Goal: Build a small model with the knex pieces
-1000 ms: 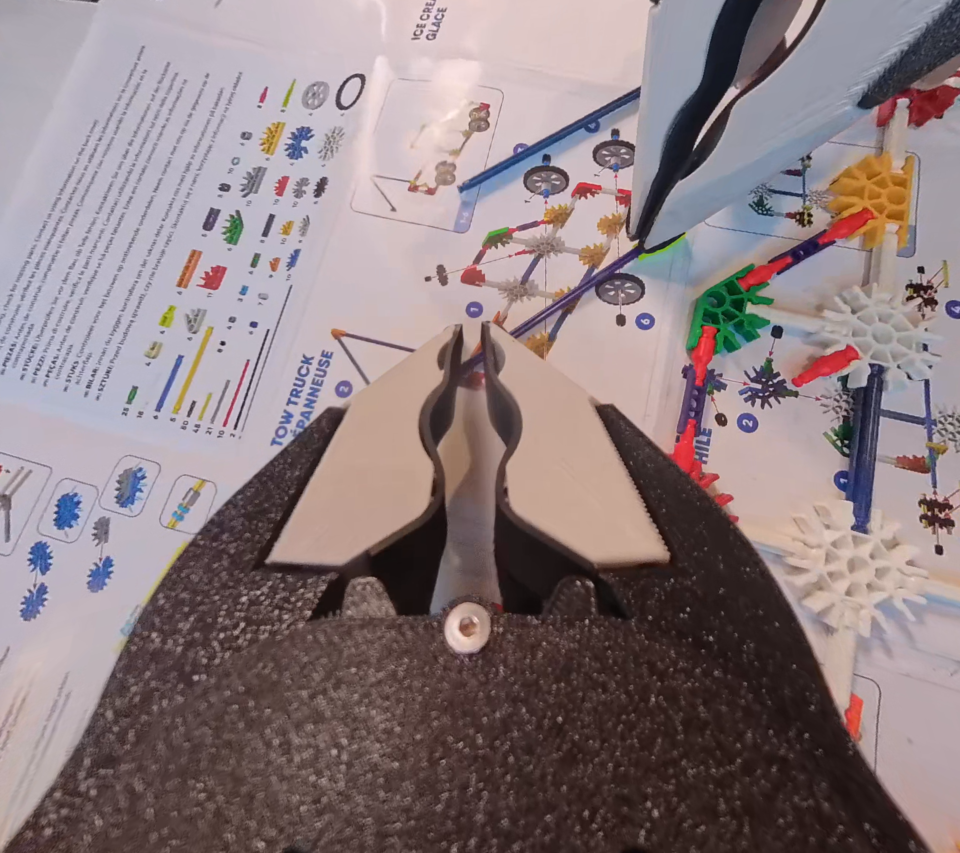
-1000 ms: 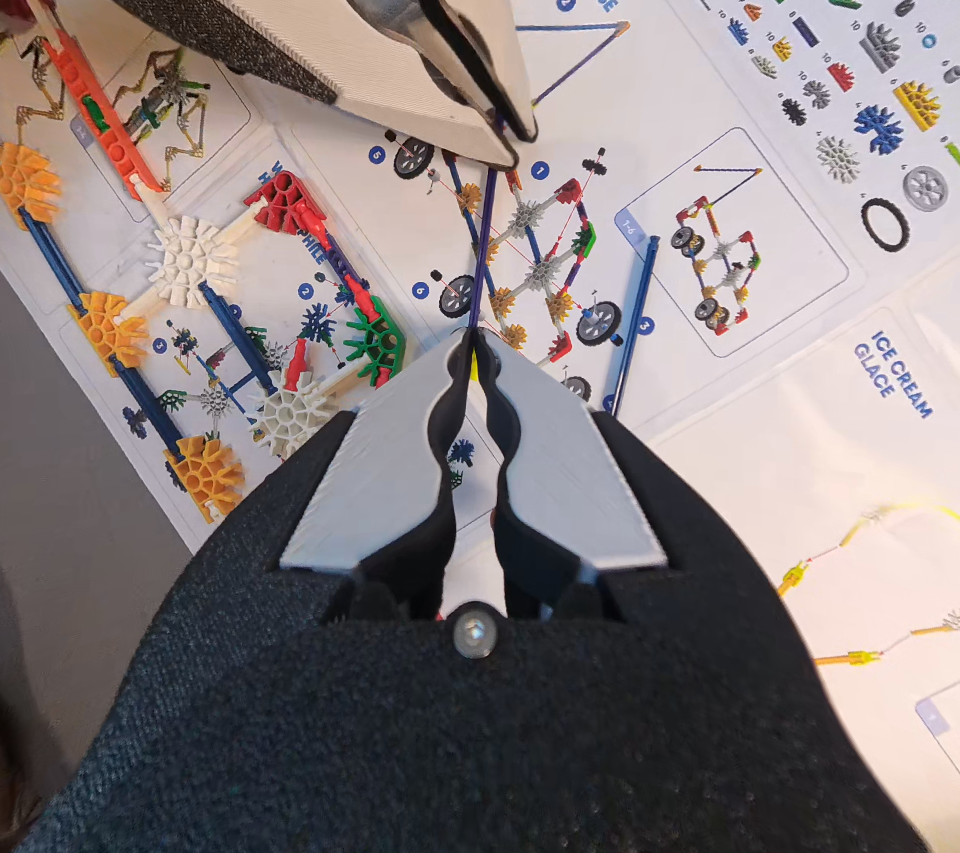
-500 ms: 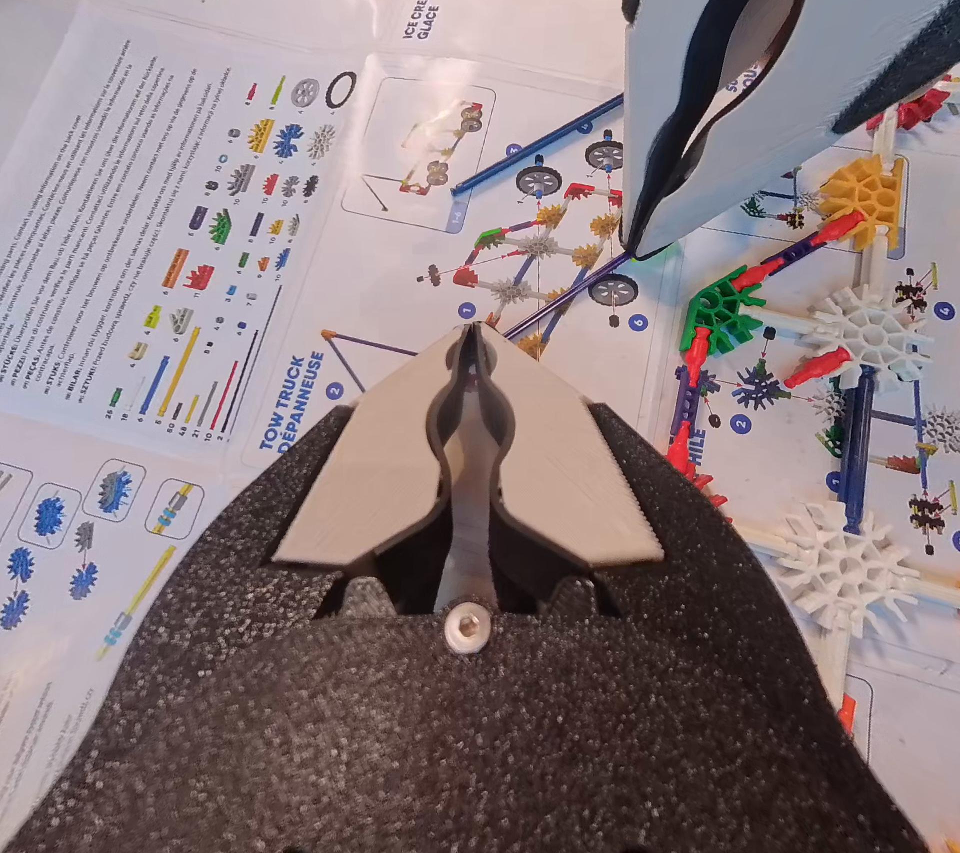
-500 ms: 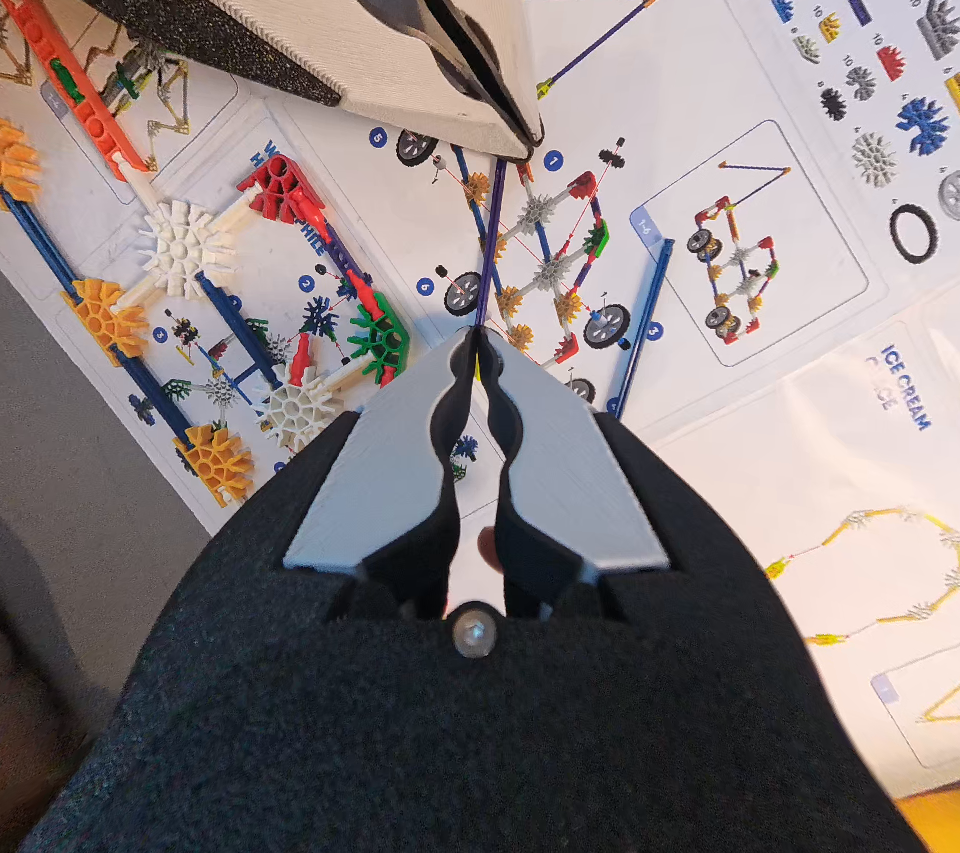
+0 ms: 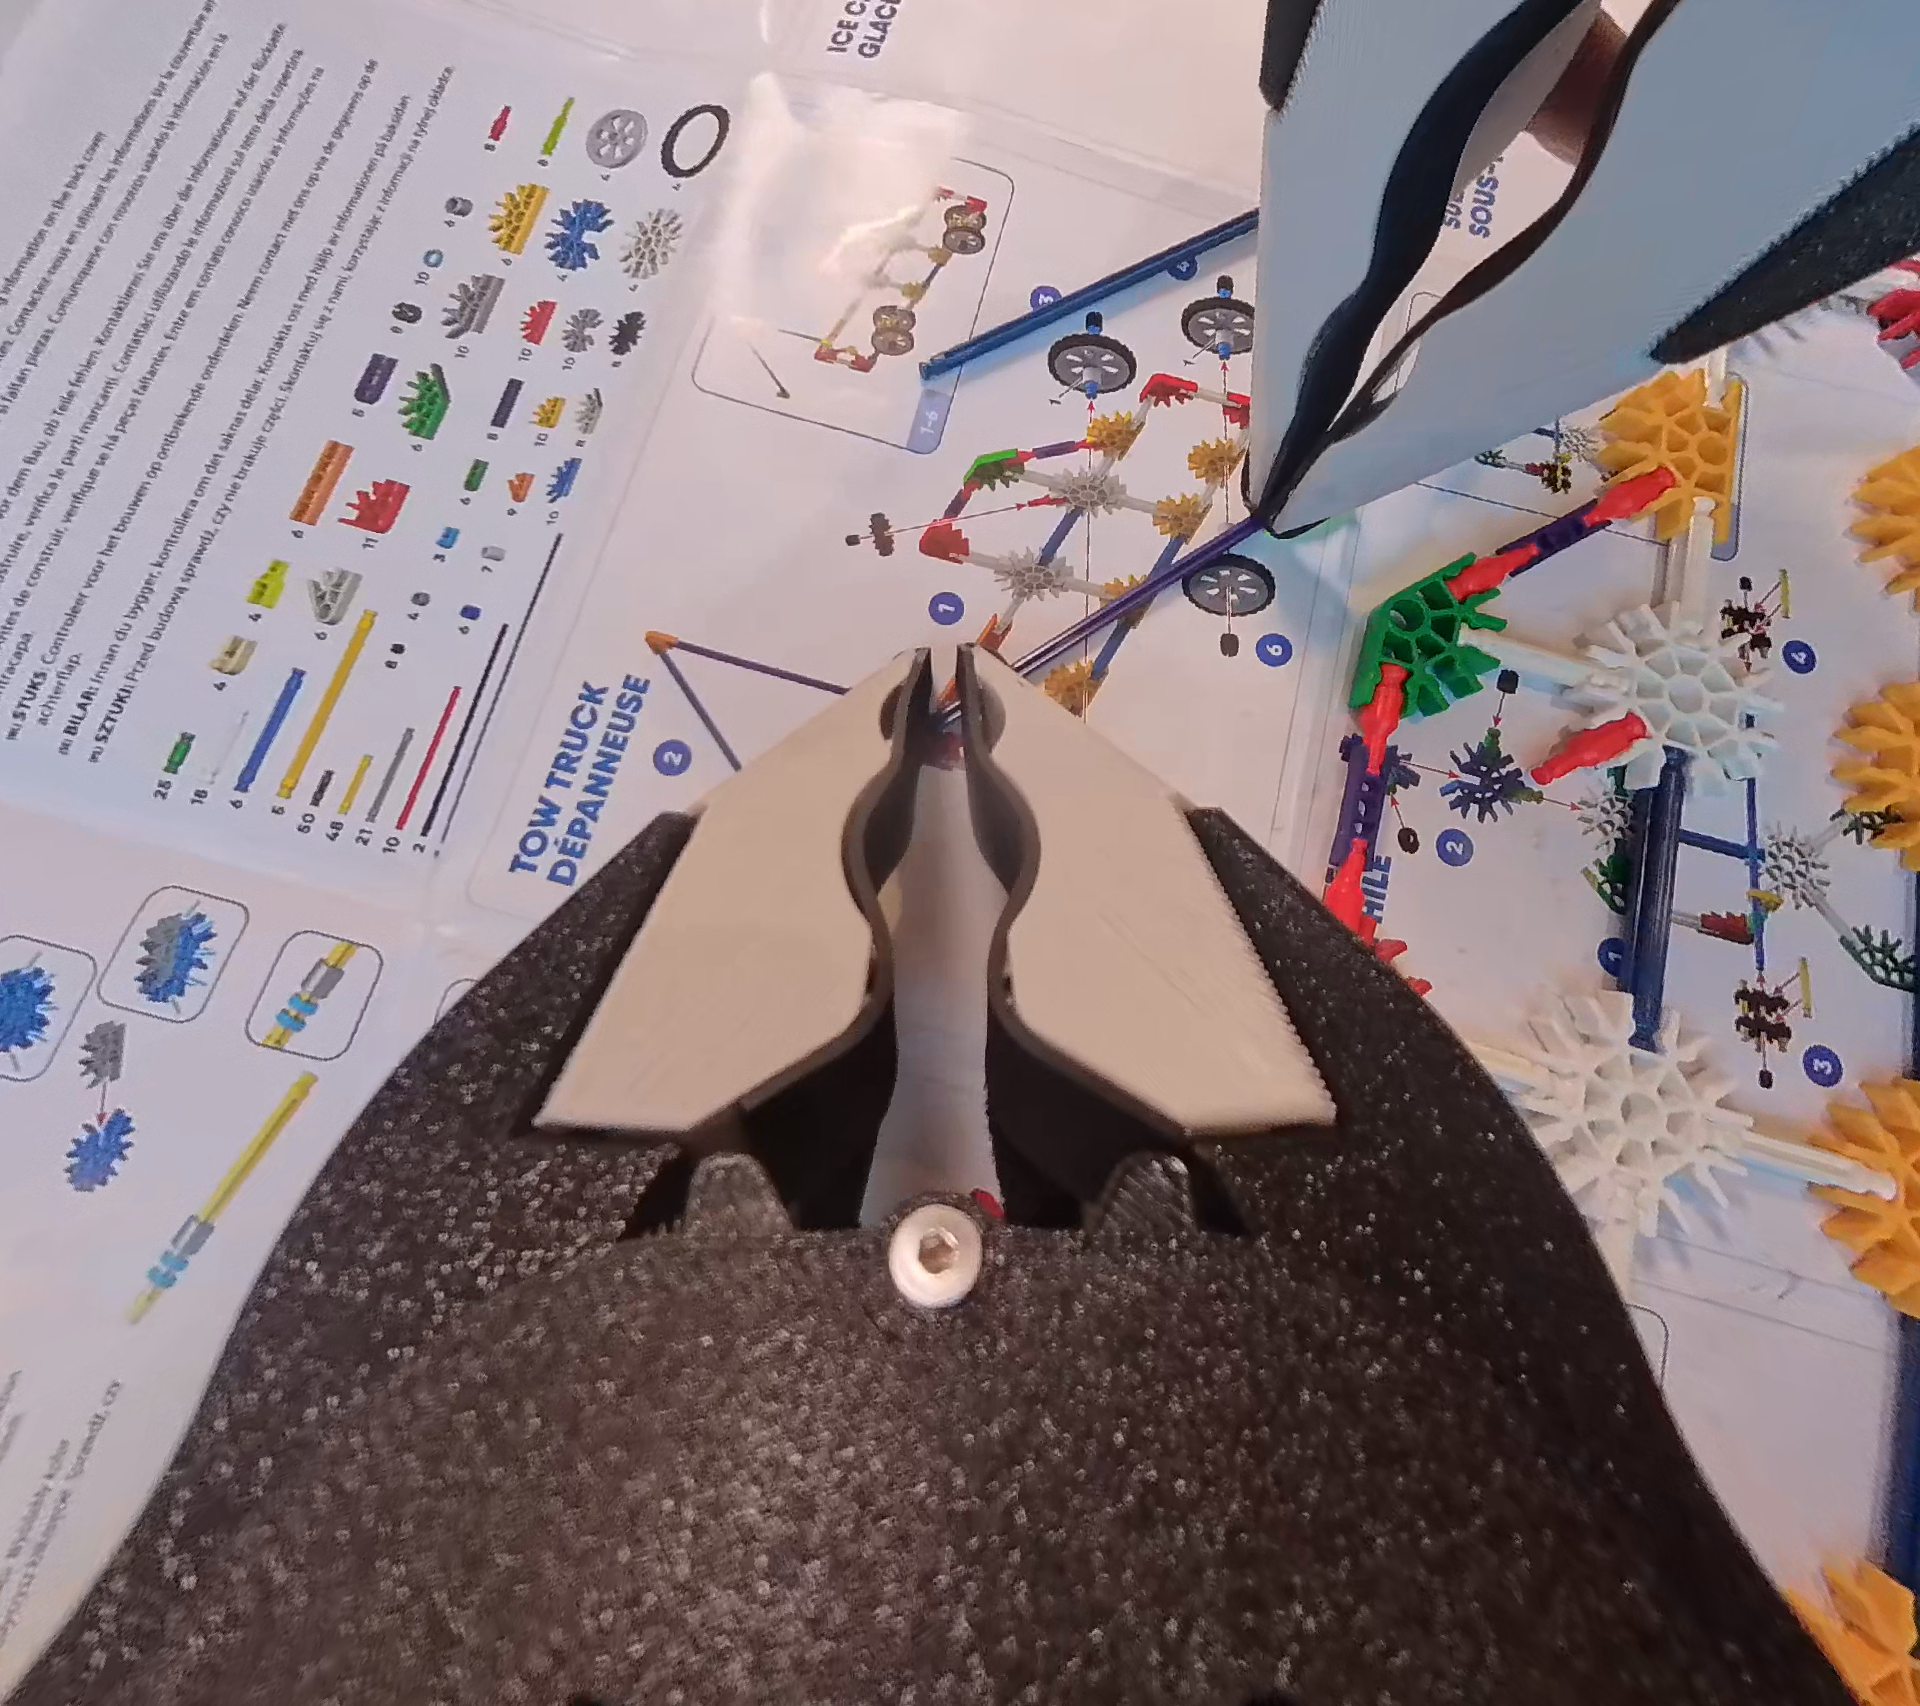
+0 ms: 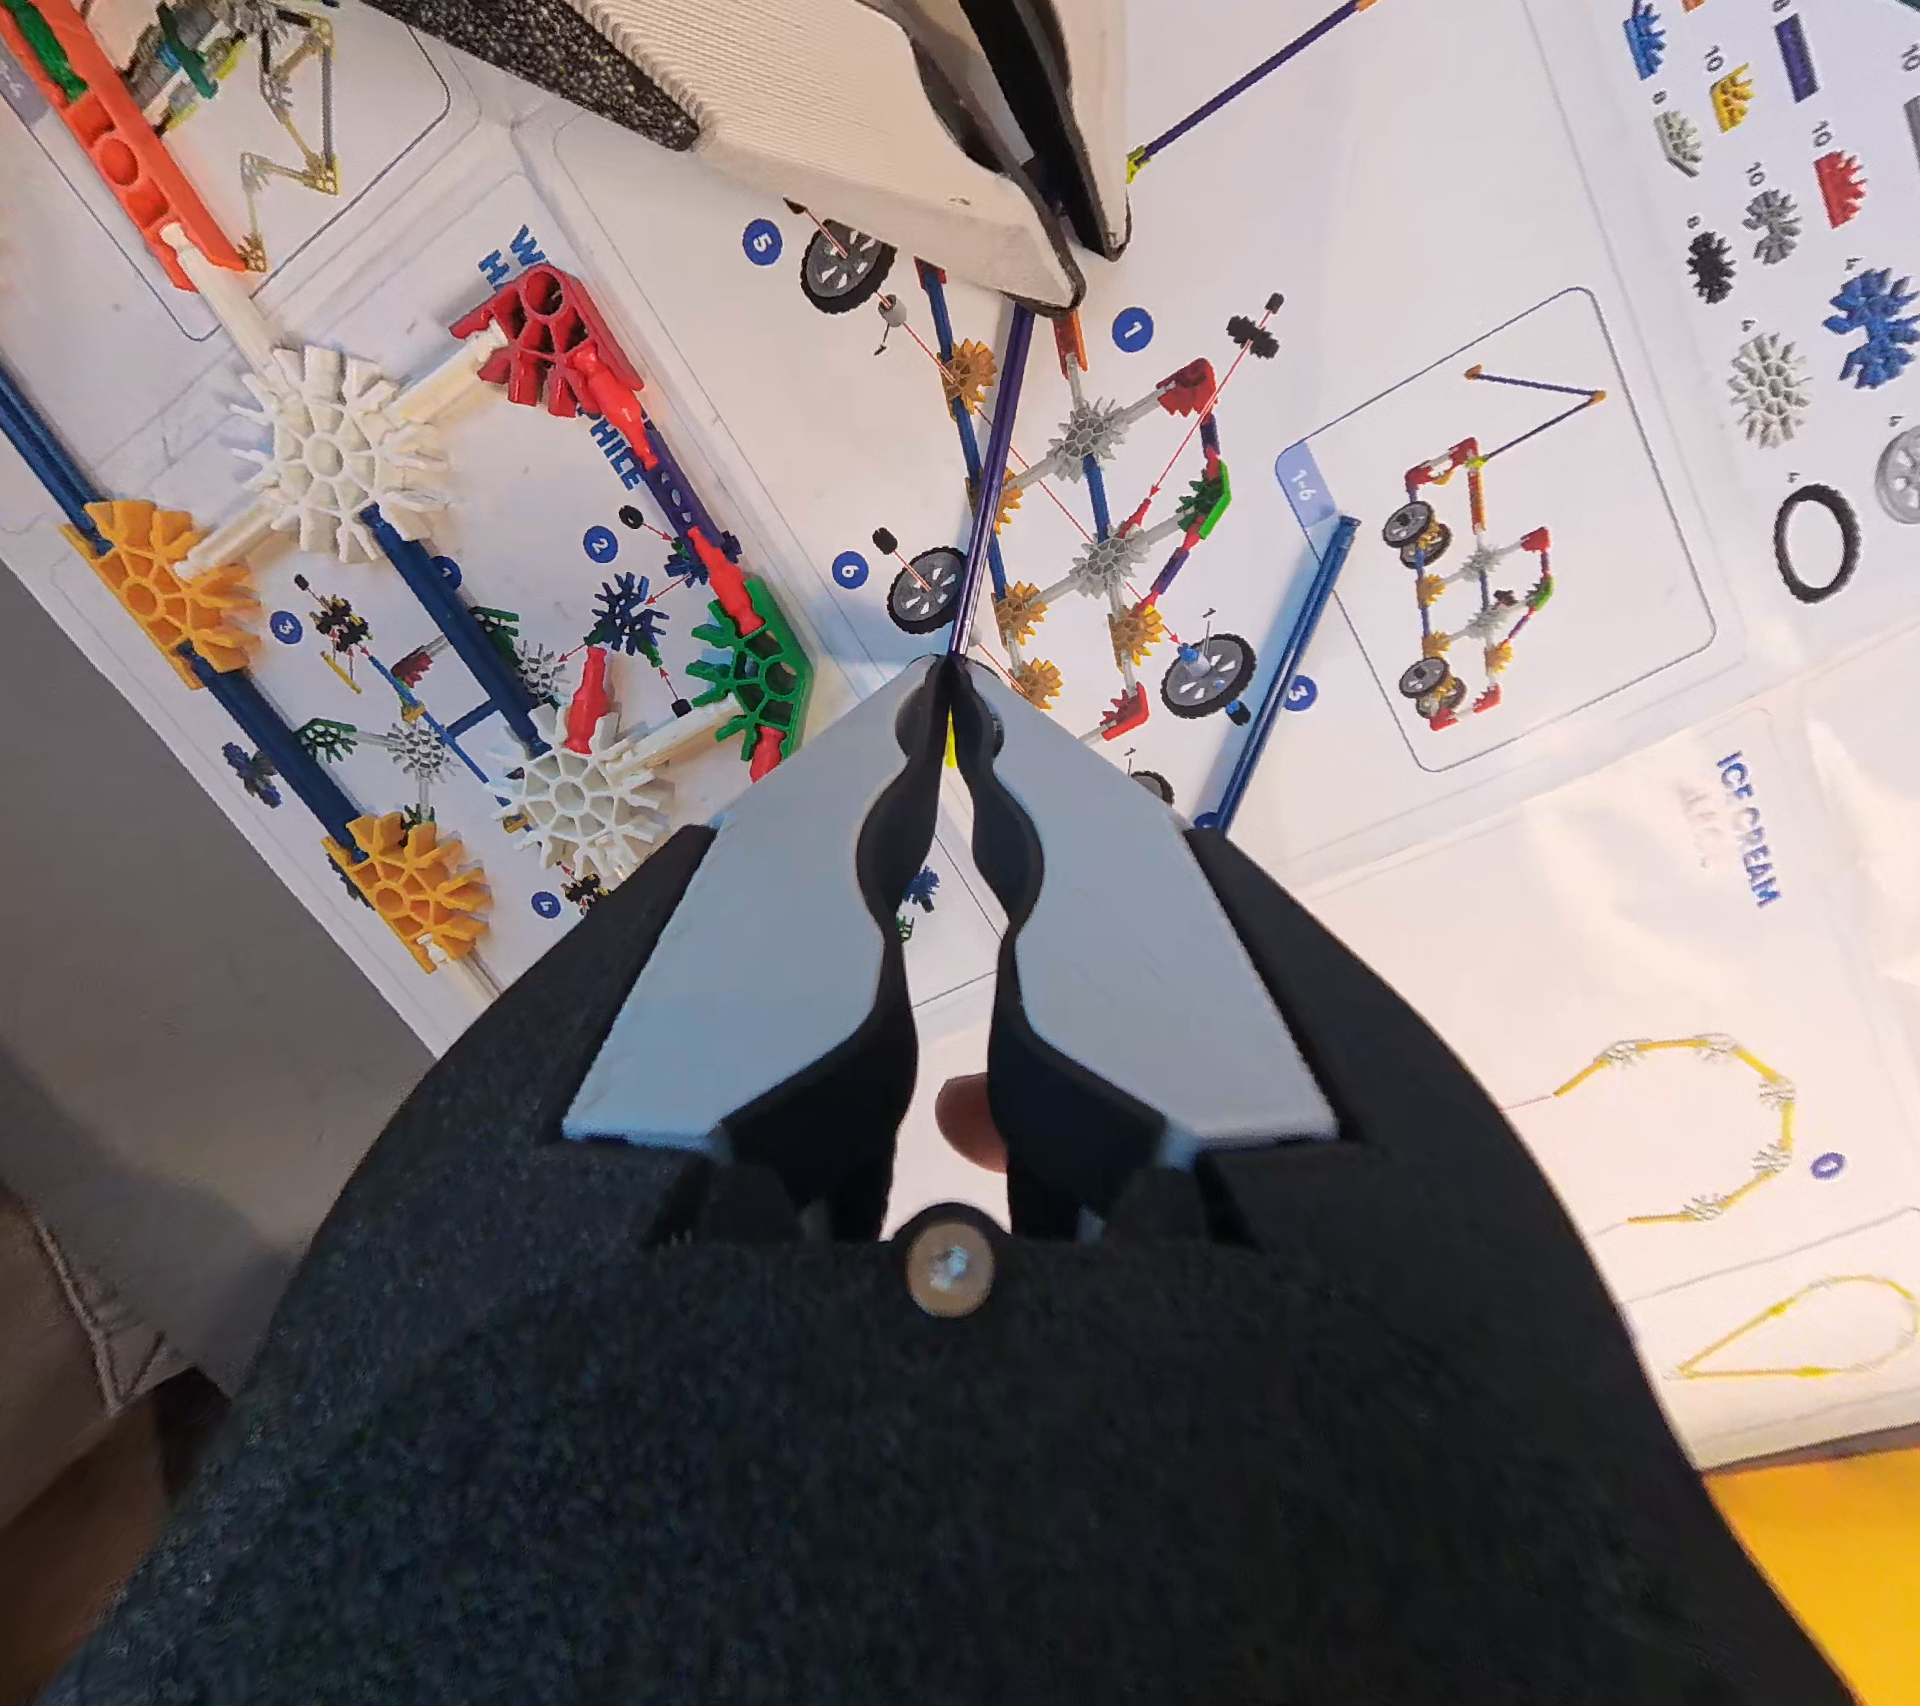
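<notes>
L claw (image 5: 940, 669) fingers nearly together, narrow gap at tips. R claw (image 6: 951, 669) fingers pinched tight at tips. Both angled down, tips facing each other, close but apart.

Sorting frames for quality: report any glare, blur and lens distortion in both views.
Left wrist view: glare washes the instruction sheet near the boxed drawing; its left edge smears; straight folds bow. Right wrist view: warm glare at right, sharp on the purple rod, edges soft.

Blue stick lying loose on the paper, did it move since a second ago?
No. The blue stick lies along the left edge of the framed truck picture printed on the paper, same as before.
</notes>
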Demonstrator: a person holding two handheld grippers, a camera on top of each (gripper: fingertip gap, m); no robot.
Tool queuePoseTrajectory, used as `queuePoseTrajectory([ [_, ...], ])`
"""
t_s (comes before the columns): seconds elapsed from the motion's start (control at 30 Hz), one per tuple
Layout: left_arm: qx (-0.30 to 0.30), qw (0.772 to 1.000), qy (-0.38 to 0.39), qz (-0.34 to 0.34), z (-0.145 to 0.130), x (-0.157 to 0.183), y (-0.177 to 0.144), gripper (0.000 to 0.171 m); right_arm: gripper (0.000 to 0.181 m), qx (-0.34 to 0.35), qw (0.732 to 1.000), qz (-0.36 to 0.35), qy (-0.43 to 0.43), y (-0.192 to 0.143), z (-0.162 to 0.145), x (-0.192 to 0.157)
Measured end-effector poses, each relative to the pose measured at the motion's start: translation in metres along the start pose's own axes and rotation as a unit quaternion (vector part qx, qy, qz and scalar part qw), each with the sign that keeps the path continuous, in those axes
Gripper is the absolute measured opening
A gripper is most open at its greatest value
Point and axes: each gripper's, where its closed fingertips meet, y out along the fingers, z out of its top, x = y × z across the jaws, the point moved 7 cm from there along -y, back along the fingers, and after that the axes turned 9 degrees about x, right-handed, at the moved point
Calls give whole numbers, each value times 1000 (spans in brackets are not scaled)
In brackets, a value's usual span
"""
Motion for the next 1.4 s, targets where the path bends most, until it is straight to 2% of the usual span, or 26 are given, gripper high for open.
queuePoseTrajectory([
  [0.33,1,1000,14,10,-1,2,0,1,0,-3,1000,-14,-24,0,0,-3],
  [0.4,0,1000,11,13,-1,2,0,0,0,24,1000,-11,-8,-1,-2,0],
  [0.53,0,1000,11,16,-1,2,0,0,5,134,989,-13,54,-24,-10,5],
  [0.67,-2,1000,11,15,0,2,0,0,11,140,988,-25,58,-28,-25,2],
  [0.83,-6,1000,22,16,1,4,-4,10,19,134,990,-21,38,-11,-30,-3],
  [1.0,11,1000,24,-5,6,10,-9,12,9,134,991,-21,9,-5,-30,-4],
  [1.07,28,999,19,-31,10,15,-13,14,9,161,986,-33,-31,-6,-29,-6],
  [1.17,46,996,0,-81,14,24,-18,23,9,226,959,-83,-148,-15,-25,-16],
  [1.2,46,995,-3,-89,14,26,-20,30,9,243,942,-115,-202,-18,-26,-21],
  [1.27,54,993,-6,-107,16,29,-23,31,9,266,900,-168,-300,-23,-27,-32],
  [1.4,61,988,8,-142,23,40,-31,28,9,264,825,-250,-432,-24,-33,-47],
])
